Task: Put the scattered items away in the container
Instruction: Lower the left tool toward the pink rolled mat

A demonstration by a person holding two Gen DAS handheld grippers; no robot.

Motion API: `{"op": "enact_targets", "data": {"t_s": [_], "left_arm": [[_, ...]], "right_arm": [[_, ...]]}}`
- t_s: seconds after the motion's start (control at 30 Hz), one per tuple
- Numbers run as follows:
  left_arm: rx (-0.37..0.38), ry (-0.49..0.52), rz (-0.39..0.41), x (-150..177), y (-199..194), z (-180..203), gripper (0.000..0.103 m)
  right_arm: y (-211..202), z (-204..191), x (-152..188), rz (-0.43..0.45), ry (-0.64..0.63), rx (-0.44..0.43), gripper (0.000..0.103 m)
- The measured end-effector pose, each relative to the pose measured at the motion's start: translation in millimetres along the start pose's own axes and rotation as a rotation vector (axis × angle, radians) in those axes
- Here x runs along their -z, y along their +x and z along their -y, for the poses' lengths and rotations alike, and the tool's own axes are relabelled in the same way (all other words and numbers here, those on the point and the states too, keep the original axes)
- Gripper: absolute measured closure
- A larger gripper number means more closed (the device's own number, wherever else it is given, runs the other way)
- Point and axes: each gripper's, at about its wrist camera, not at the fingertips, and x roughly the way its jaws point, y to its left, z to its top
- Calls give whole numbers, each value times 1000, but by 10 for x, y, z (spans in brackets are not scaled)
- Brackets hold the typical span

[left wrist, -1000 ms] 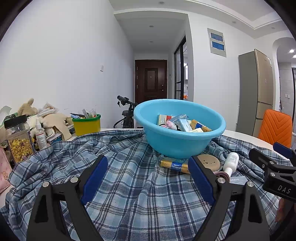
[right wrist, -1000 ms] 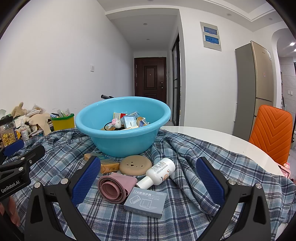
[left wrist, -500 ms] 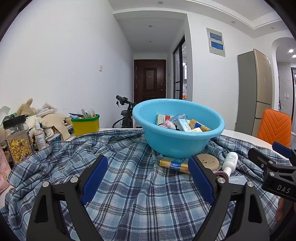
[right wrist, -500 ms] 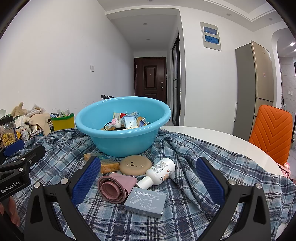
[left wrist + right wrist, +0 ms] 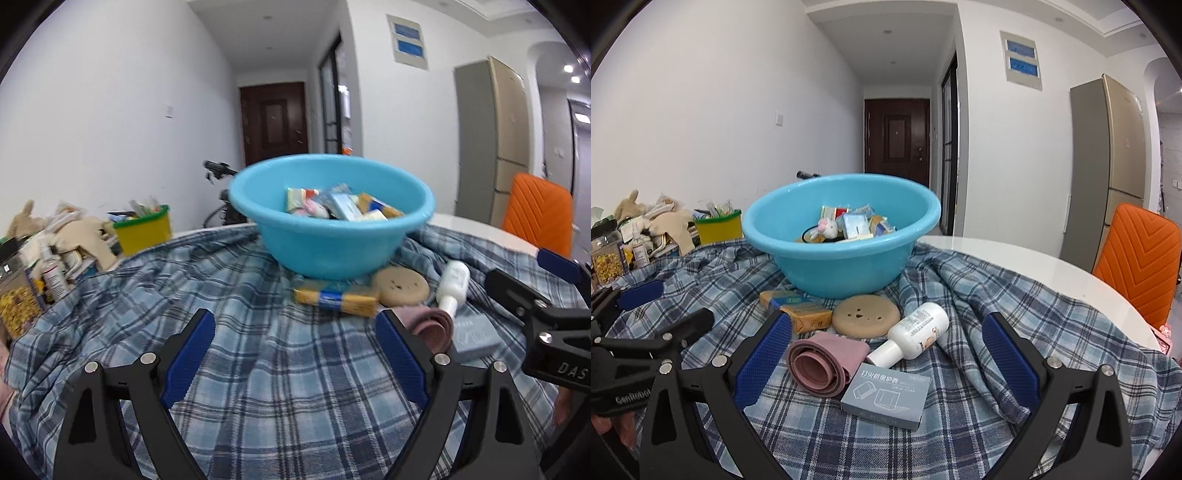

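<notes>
A light blue basin (image 5: 846, 254) stands on a plaid cloth (image 5: 960, 424) and holds several small packets. In front of it lie a yellow-blue packet (image 5: 801, 314), a tan round disc (image 5: 866, 315), a white bottle (image 5: 916, 332), a pink rolled band (image 5: 823, 362) and a grey box (image 5: 886, 395). My right gripper (image 5: 886, 354) is open, with the roll, bottle and box lying between its blue fingers. My left gripper (image 5: 295, 350) is open over bare cloth, left of the packet (image 5: 334, 300) and the roll (image 5: 430, 326). The basin (image 5: 328, 240) is ahead of it.
At the far left stand a yellow bin (image 5: 144, 230), plush toys (image 5: 79, 236), a spray bottle (image 5: 53, 271) and a jar of yellow pieces (image 5: 605, 256). The white table top (image 5: 1034, 269) shows on the right, with an orange chair (image 5: 1141, 254) beyond it. The right gripper's body (image 5: 546, 325) sits at the left view's right edge.
My left gripper has shifted and tilted down, so the basin and loose items now sit further left and nearer in its view. The right gripper has stayed put.
</notes>
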Motion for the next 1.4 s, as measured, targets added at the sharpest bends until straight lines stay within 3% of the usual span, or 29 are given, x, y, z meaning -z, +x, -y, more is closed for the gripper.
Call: {"op": "enact_targets", "data": {"t_s": [0.17, 0.3, 0.47, 0.63, 0.8, 0.9, 1.1, 1.23, 1.3, 1.4], "left_arm": [[48, 45, -9, 2, 21, 78, 13], [121, 107, -74, -5, 147, 194, 13], [113, 256, -81, -62, 202, 455, 13], [215, 197, -206, -217, 449, 587, 13], [220, 175, -323, -251, 785, 727, 12], [267, 136, -381, -223, 914, 798, 12], [230, 161, -394, -158, 990, 935, 12], [244, 123, -399, -160, 1042, 915, 13], [275, 125, -384, -151, 1013, 893, 32], [273, 142, -380, -131, 932, 864, 34]], "right_arm": [[20, 4, 13, -8, 9, 2, 1], [-77, 130, 17, 29, 48, -16, 1], [-15, 379, 53, -69, 52, 52, 1], [-3, 702, 111, -134, 139, 51, 1], [-4, 858, 147, -165, 172, 54, 1], [3, 870, 163, -177, 172, 47, 1], [40, 841, 179, -190, 160, 41, 1], [46, 827, 170, -196, 149, 42, 1], [40, 820, 173, -197, 141, 49, 1], [34, 821, 179, -201, 141, 54, 1]]}}
